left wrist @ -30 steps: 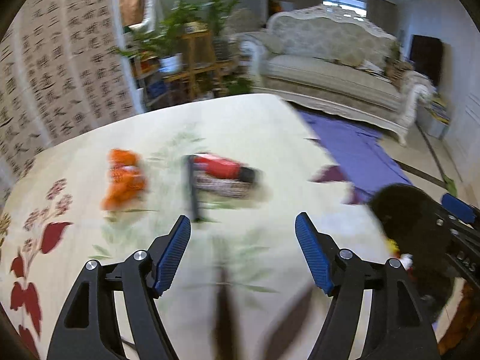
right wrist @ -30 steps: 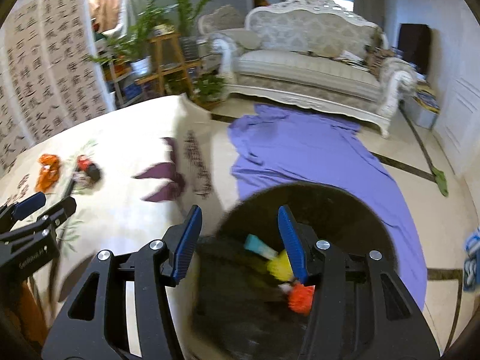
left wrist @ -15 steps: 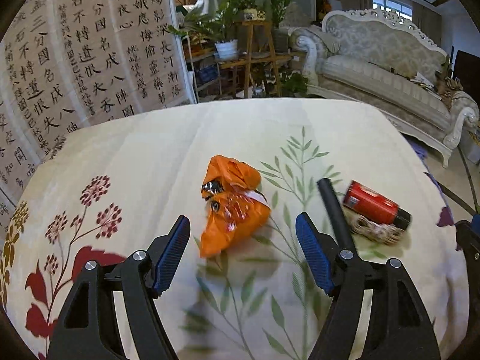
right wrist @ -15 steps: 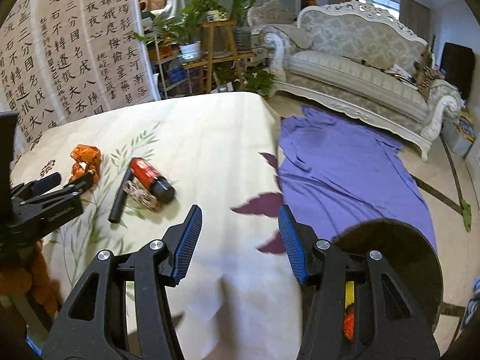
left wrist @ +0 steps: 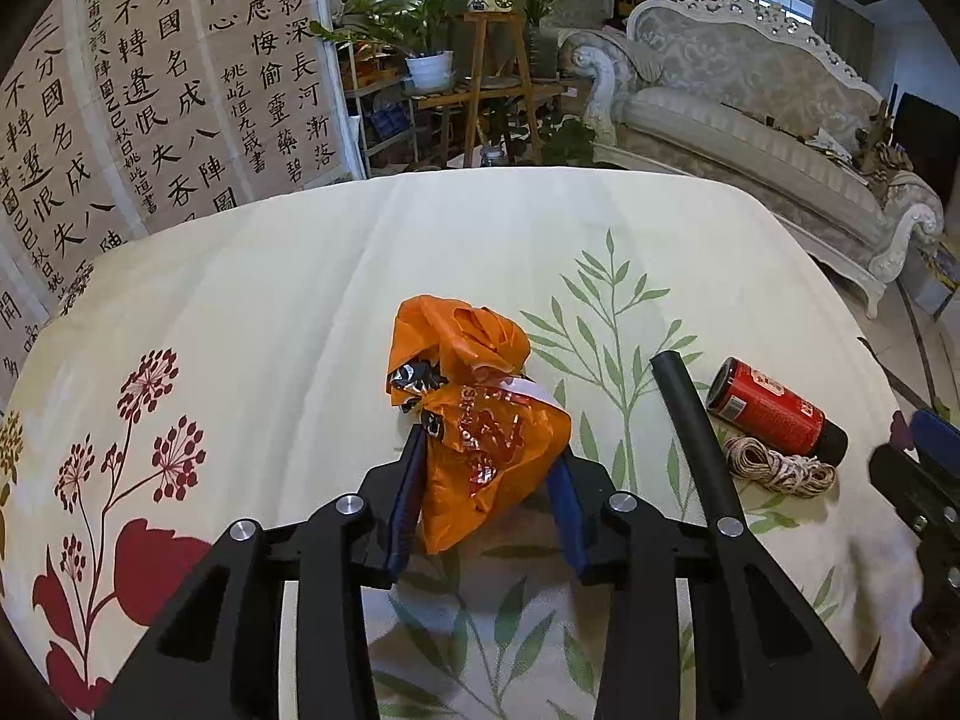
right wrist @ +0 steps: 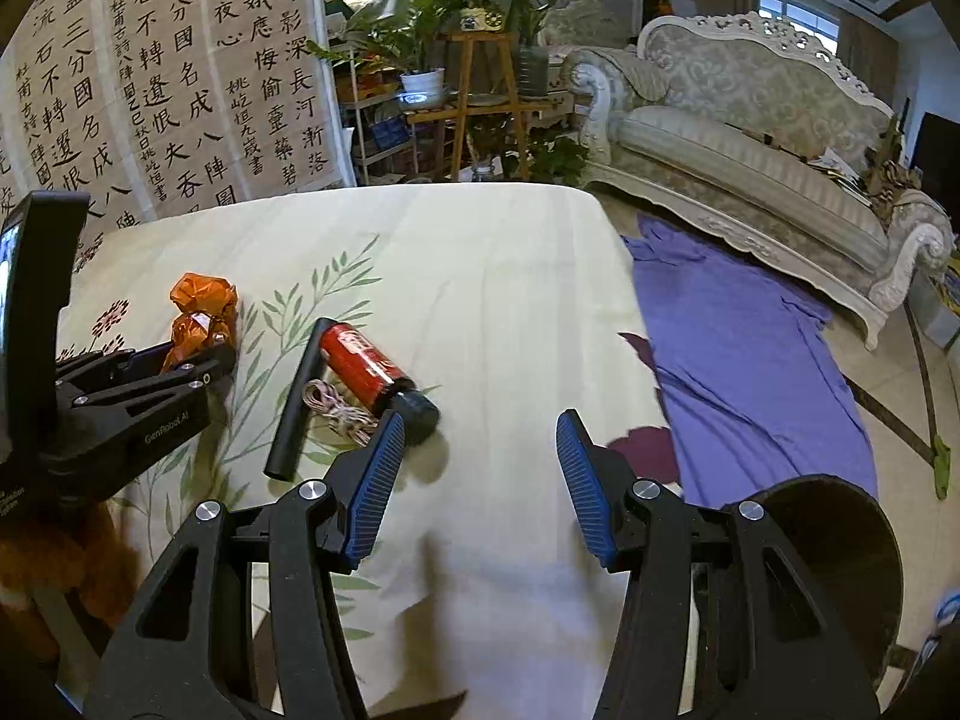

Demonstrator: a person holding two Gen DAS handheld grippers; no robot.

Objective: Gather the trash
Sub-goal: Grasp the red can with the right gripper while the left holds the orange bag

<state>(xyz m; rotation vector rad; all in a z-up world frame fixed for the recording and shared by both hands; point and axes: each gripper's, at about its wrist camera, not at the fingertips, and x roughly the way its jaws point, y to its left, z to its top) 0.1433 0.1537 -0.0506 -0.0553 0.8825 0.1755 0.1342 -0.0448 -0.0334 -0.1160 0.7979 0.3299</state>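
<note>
Near the middle of the table (left wrist: pixel 288 276), on its flowered cloth, the left gripper (left wrist: pixel 489 492) has its two blue pads pressed against the lower half of a crumpled orange bag (left wrist: pixel 480 414); the plastic bulges between them, so the fingers look closed on it, though the bag rests on the cloth and is not yet lifted. To its right, toward the table's right edge, lie a black tube (left wrist: pixel 690 420), a red can (left wrist: pixel 771 411) on its side and a small bundle of twine (left wrist: pixel 780 471), the twine touching the can and the tube just beside both. The right gripper (right wrist: pixel 477 474) hovers over bare cloth close to the near right corner, fingers wide apart and holding nothing, the can's black end just beyond its left pad.

The step in hand seems to be the pick-up of the bag. Next it calls for a straight lift and a carry past the right edge to the black bin (right wrist: pixel 840 546) standing low beside the table (only part of its rim shows, and its contents are hidden here). Thin plastic may slip or trail, so a firm squeeze matters. The open right gripper is well placed for the can afterwards.
</note>
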